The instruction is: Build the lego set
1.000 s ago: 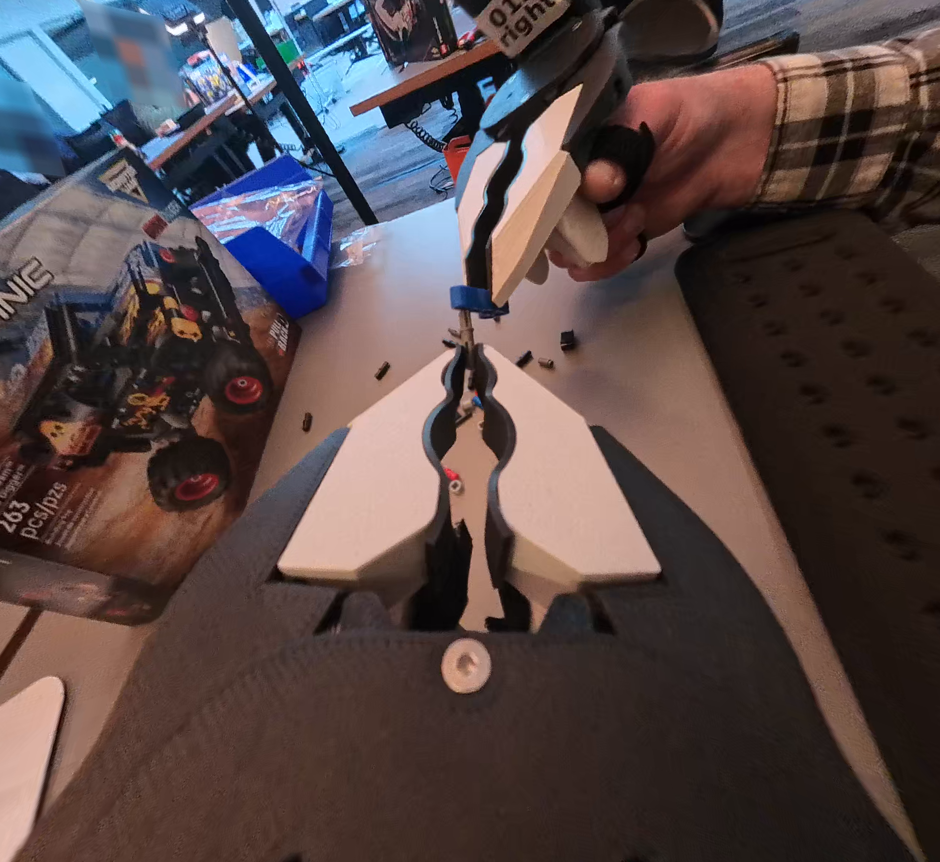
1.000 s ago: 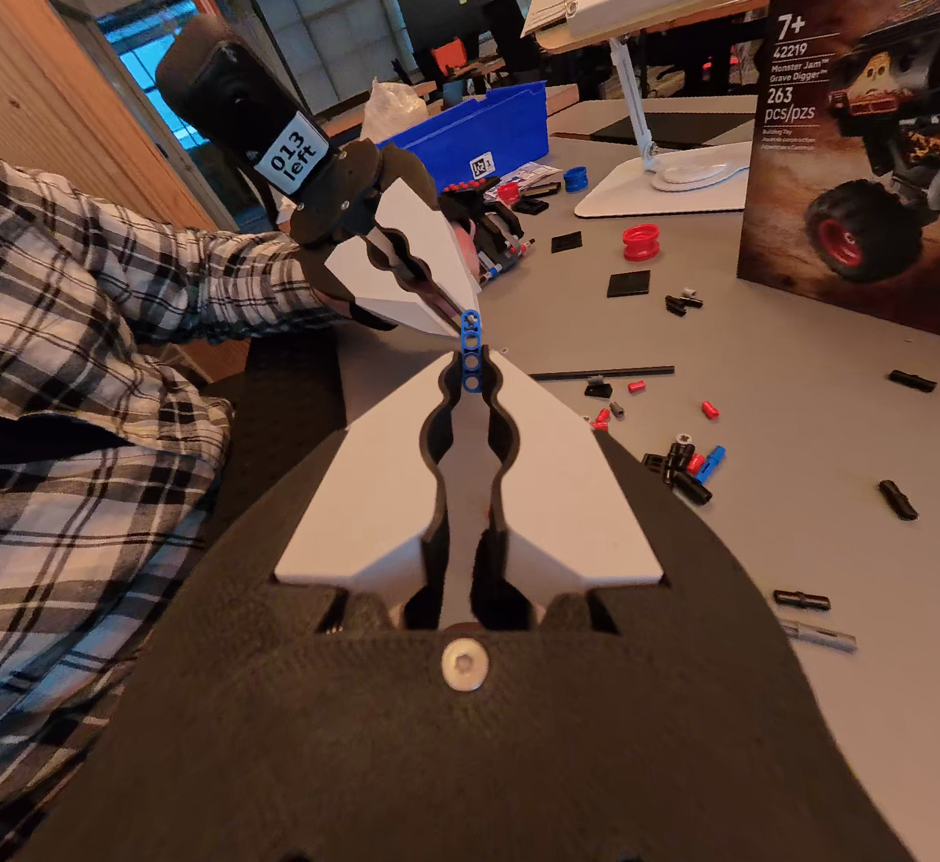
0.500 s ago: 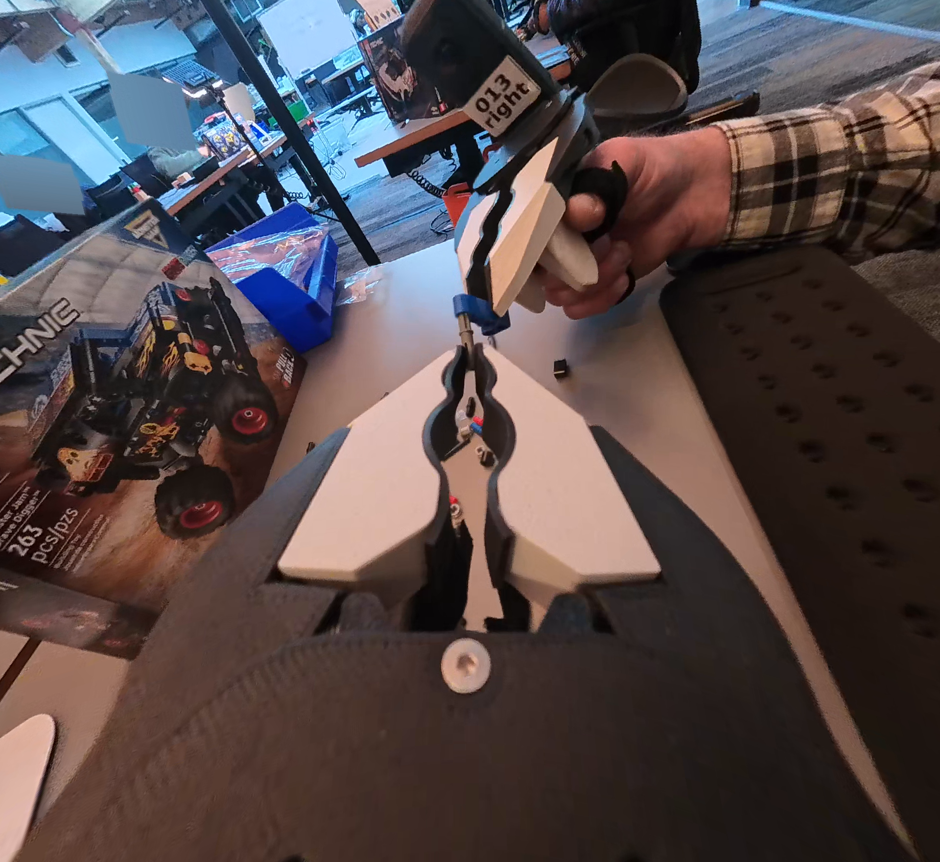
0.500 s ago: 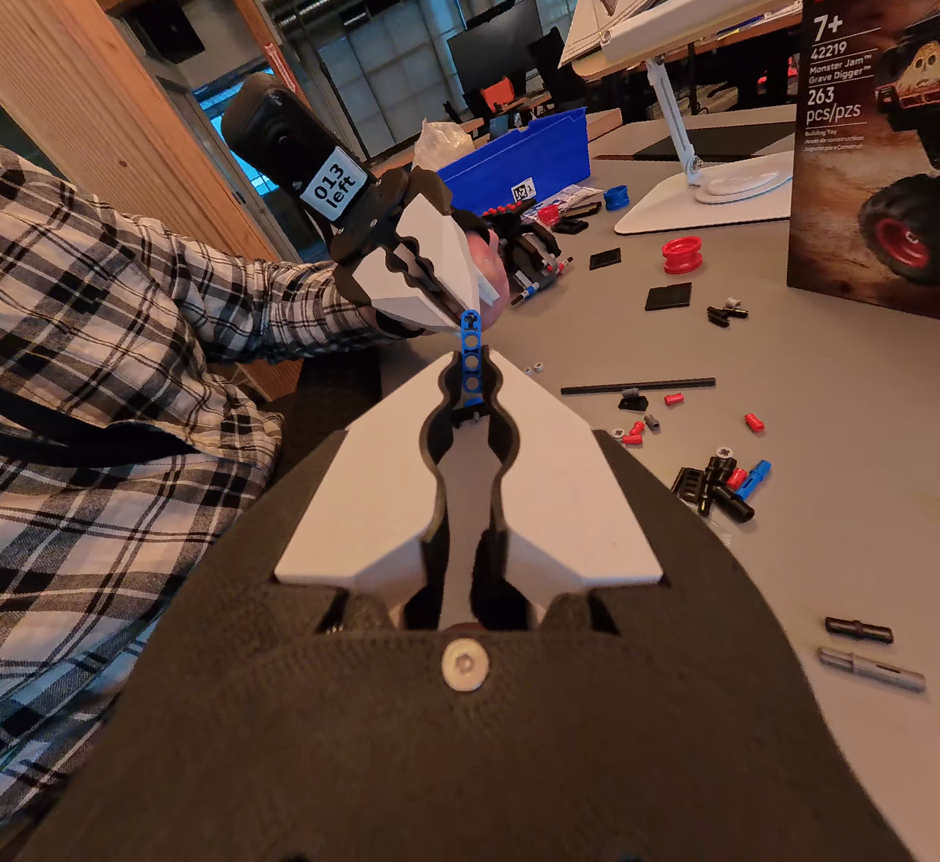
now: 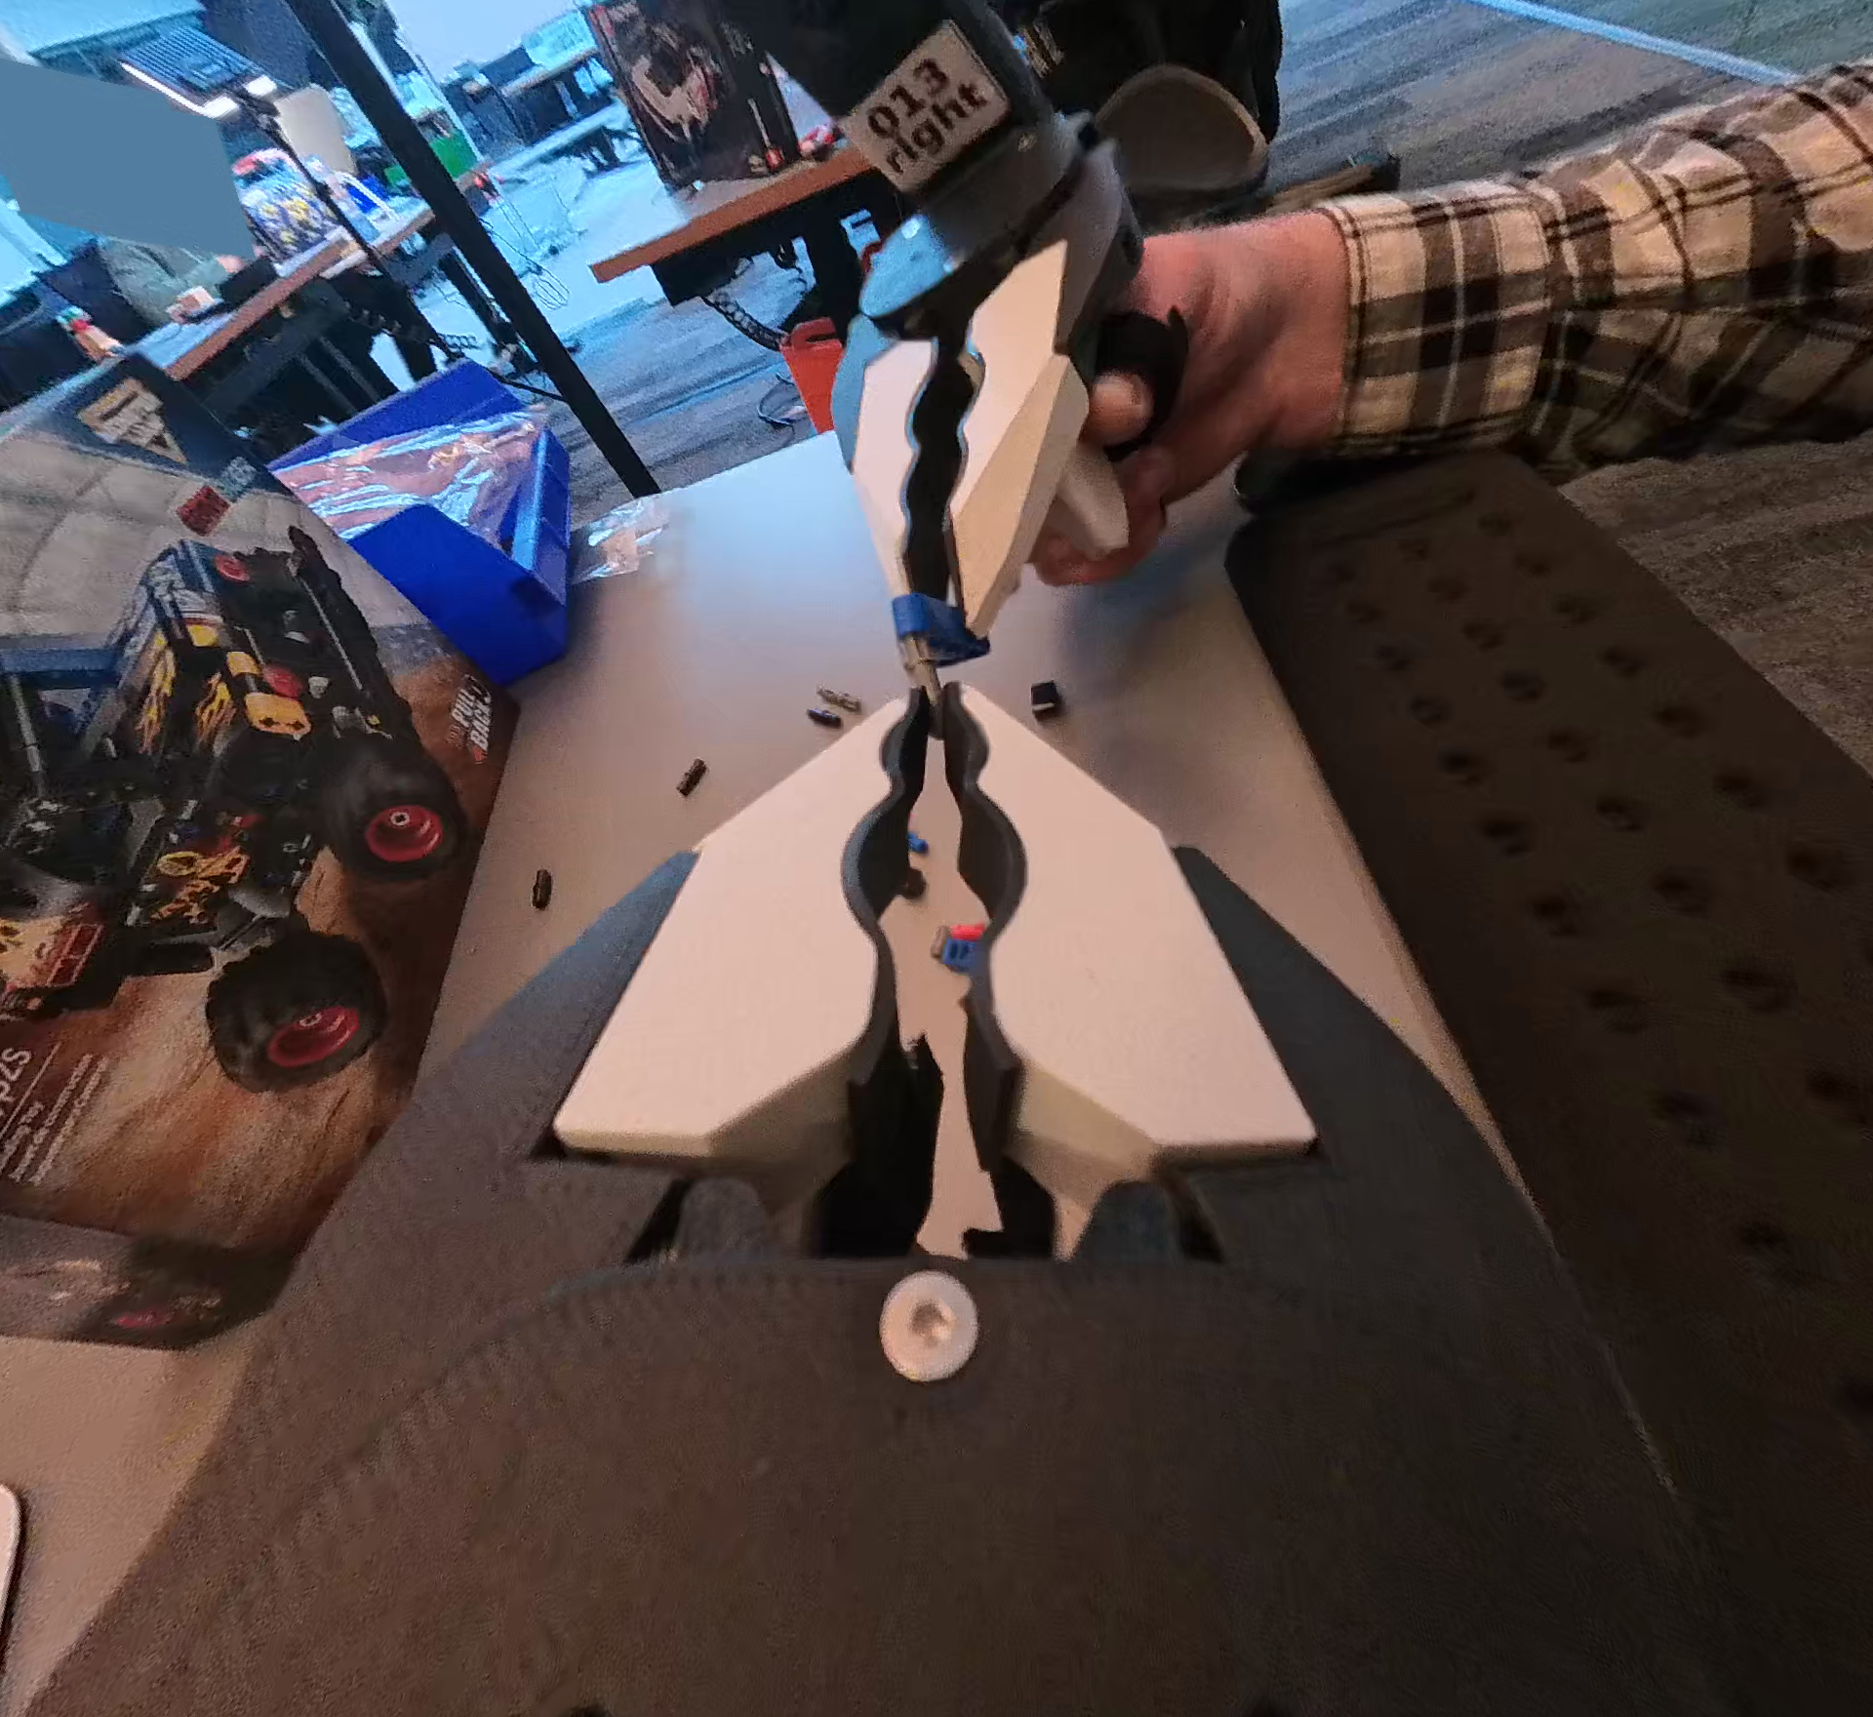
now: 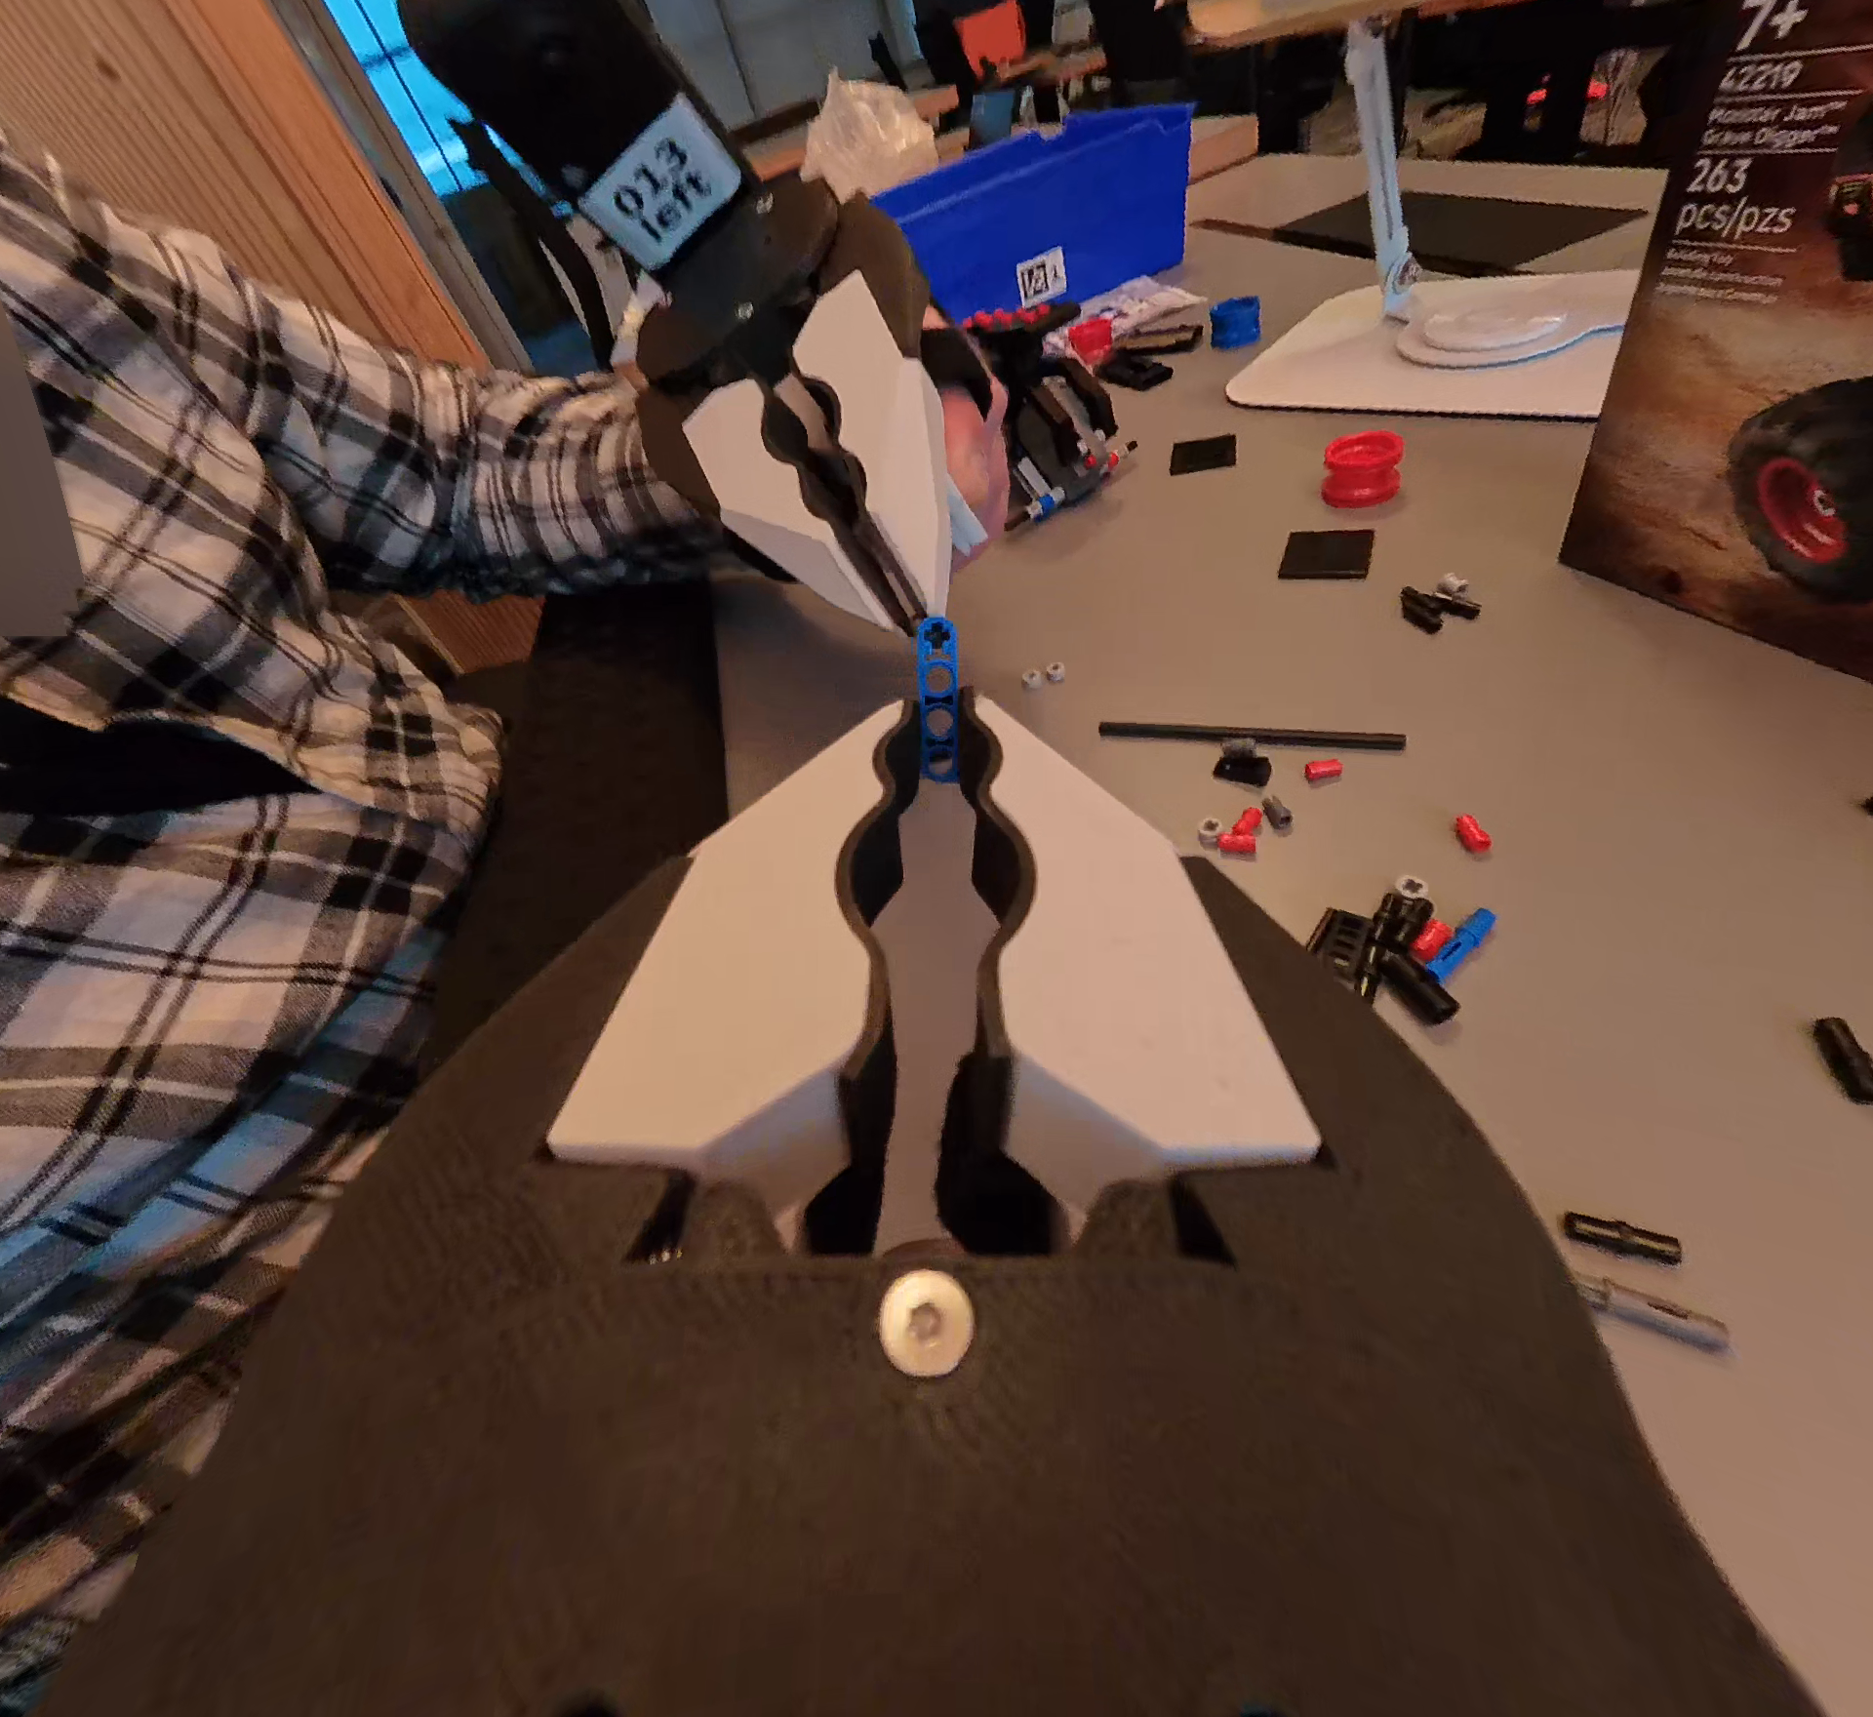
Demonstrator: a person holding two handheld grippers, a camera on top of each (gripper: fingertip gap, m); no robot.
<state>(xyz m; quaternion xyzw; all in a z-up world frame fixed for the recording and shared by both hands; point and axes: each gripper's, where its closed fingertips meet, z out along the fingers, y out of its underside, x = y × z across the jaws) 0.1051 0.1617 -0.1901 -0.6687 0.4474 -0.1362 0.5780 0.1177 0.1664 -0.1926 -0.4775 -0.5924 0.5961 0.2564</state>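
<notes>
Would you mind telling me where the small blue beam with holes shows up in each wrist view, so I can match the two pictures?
Left wrist view: the blue beam sits upper centre, seen edge-on, pinched at the tip of the right tool, just above the left tool.
Right wrist view: centre, upright, holes facing the camera, between this tool's own fingertips.
Shared landmark: the blue bin, upper left there, upper centre in the right wrist view.

On your worktop, the box stands at the right with the wheel rim just left of it, the bin behind, and the long axle before them among loose pins.
</notes>
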